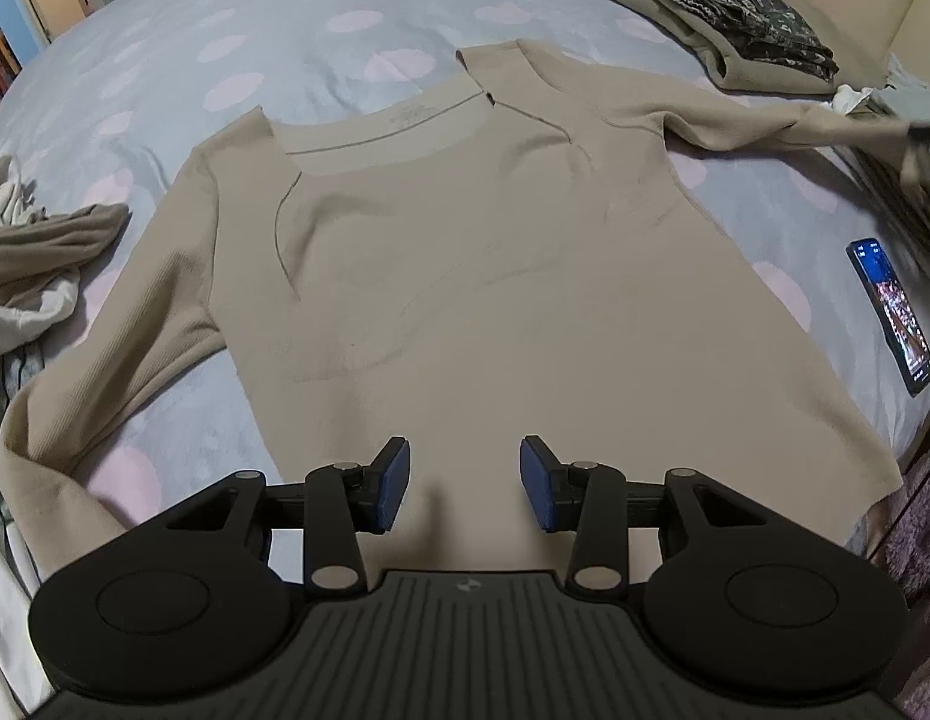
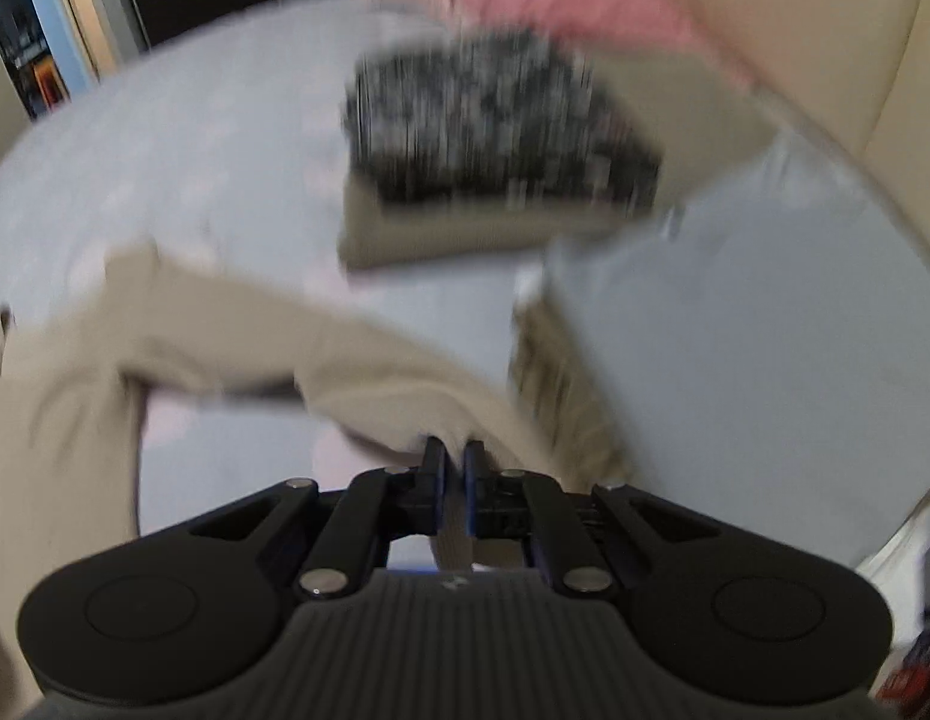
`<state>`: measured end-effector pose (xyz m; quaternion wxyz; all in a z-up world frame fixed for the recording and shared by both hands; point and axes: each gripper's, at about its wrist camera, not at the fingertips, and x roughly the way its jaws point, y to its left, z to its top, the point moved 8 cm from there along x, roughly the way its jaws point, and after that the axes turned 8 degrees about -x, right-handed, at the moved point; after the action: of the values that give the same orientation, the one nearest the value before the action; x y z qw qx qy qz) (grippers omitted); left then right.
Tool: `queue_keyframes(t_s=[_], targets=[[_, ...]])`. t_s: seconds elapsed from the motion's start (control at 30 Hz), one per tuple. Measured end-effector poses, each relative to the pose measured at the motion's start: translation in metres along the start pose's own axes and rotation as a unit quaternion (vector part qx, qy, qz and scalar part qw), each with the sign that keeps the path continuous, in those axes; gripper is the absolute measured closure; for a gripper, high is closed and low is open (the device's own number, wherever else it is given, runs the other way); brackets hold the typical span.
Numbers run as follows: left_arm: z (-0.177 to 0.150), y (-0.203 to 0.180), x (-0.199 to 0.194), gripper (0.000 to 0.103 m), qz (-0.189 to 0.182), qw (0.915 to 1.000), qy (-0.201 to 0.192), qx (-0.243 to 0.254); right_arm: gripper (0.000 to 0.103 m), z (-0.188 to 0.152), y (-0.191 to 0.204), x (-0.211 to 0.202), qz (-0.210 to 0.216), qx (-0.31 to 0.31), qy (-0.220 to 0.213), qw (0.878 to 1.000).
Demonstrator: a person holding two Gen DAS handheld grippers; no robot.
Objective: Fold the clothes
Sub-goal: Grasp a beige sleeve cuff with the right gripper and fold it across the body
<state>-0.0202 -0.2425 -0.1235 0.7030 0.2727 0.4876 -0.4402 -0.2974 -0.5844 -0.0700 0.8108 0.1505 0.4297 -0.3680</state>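
Observation:
A beige long-sleeved top (image 1: 465, 252) lies flat on the bed, neckline away from me. My left gripper (image 1: 465, 480) is open and empty, hovering over the top's lower hem. Its left sleeve (image 1: 75, 408) runs down toward the near left. Its right sleeve (image 1: 783, 126) stretches out to the right, where the other gripper shows as a blur. In the blurred right wrist view my right gripper (image 2: 455, 456) is shut on the end of that beige sleeve (image 2: 321, 354).
The bed has a pale blue cover with pink dots (image 1: 285, 30). A folded stack of beige and dark patterned clothes (image 1: 735, 18) sits at the far right, also in the right wrist view (image 2: 495, 138). Crumpled clothes (image 1: 33, 258) lie left. A phone (image 1: 891, 312) lies right.

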Motion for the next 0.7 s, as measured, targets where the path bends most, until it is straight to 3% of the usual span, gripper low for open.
queue_keyframes(t_s=[0.13, 0.27, 0.43, 0.7], targets=[[0.006, -0.003, -0.003, 0.065, -0.003, 1.0, -0.008, 0.004, 0.097, 0.04, -0.015, -0.028, -0.065, -0.047, -0.043, 0.996], [0.009, -0.003, -0.005, 0.065, 0.0, 0.9999, -0.014, 0.009, 0.097, 0.065, -0.029, -0.034, -0.1, -0.058, -0.042, 0.992], [0.012, 0.002, -0.006, 0.065, 0.003, 0.9998, -0.017, 0.004, 0.097, 0.077, -0.018, -0.033, -0.086, -0.056, -0.044, 0.994], [0.027, 0.011, -0.009, 0.065, 0.011, 0.9994, -0.031, -0.013, 0.097, 0.106, 0.079, -0.038, -0.051, -0.189, -0.1, 0.975]])
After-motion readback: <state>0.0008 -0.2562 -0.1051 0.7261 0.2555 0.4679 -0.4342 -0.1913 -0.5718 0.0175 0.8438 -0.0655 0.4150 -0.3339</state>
